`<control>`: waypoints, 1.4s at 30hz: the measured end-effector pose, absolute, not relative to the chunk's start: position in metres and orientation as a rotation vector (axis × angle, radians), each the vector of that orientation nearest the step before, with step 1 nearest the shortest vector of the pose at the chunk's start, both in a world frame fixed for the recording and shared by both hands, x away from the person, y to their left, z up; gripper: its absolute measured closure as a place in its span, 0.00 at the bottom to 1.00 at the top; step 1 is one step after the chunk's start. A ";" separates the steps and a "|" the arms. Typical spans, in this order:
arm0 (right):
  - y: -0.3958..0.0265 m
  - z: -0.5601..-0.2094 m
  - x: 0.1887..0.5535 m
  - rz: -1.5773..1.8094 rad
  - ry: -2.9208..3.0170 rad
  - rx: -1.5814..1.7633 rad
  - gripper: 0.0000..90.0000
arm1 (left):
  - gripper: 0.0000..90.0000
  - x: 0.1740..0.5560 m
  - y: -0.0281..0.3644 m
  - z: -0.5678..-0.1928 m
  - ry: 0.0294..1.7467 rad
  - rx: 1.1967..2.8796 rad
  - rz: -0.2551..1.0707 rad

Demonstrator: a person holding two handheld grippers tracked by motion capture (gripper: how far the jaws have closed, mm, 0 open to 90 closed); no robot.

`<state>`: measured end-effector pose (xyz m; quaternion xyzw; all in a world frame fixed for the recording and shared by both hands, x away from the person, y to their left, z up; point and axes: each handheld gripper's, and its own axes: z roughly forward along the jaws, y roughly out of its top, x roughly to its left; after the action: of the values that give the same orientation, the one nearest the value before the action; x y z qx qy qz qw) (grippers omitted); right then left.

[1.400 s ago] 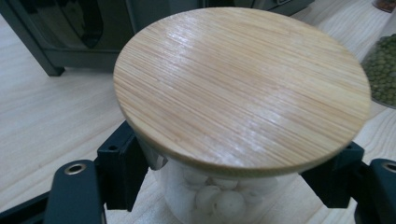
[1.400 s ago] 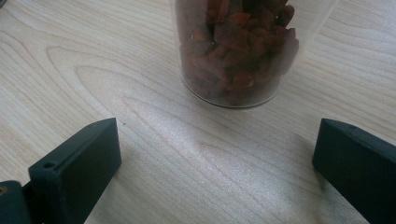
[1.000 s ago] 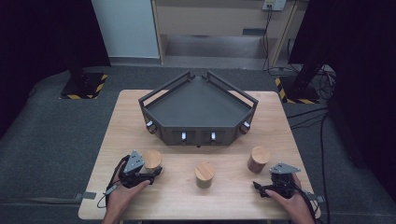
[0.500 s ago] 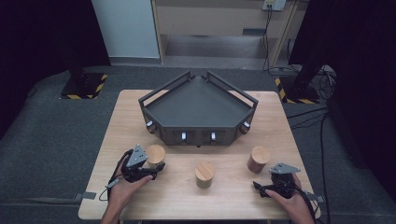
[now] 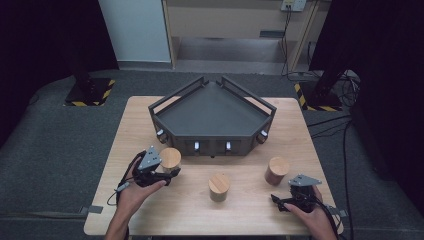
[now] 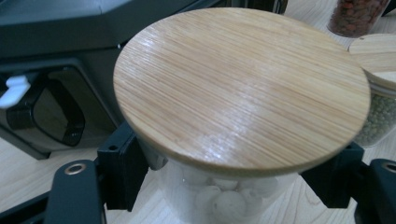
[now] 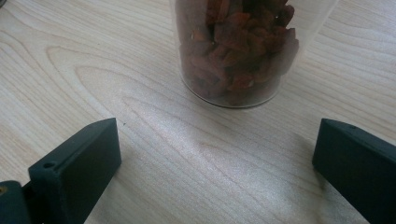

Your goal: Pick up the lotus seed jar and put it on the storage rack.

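Note:
A glass jar of white balls (image 6: 219,200) with a round bamboo lid (image 5: 170,158) sits between the jaws of my left gripper (image 5: 162,172), which is shut on its body just under the lid. This jar hangs close to the front left wall of the dark grey tray (image 5: 212,112). My right gripper (image 5: 295,201) rests open near the table's front right edge. A short way beyond its jaws stands a jar of red-brown pieces (image 7: 238,51), apart from them. In the right gripper view the gripper (image 7: 215,163) has bare wood between its pads.
A third bamboo-lidded jar (image 5: 219,186), with green contents (image 6: 378,112), stands at the table's front middle. The red-brown jar (image 5: 276,170) is right of it. The tray's front wall carries white latches (image 5: 196,146). Dark floor surrounds the table.
My left gripper has moved forward toward the tray with the white-ball jar in it. The right gripper and the other two jars have stayed put.

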<state>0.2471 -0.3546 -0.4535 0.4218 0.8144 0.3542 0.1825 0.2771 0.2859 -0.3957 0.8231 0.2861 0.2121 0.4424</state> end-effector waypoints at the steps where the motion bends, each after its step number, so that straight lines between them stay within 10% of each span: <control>1: -0.355 -0.453 0.247 0.999 2.298 1.190 0.02 | 0.27 0.278 0.285 -0.394 0.706 2.043 0.525; 42: -0.355 -0.453 0.247 1.000 2.298 1.191 0.02 | 0.27 0.312 0.259 -0.323 0.594 2.050 0.516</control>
<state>0.2471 -0.3546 -0.4535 0.4220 0.8144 0.3542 0.1824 0.3120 0.2590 -0.3226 0.8312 0.2409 0.2093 0.4553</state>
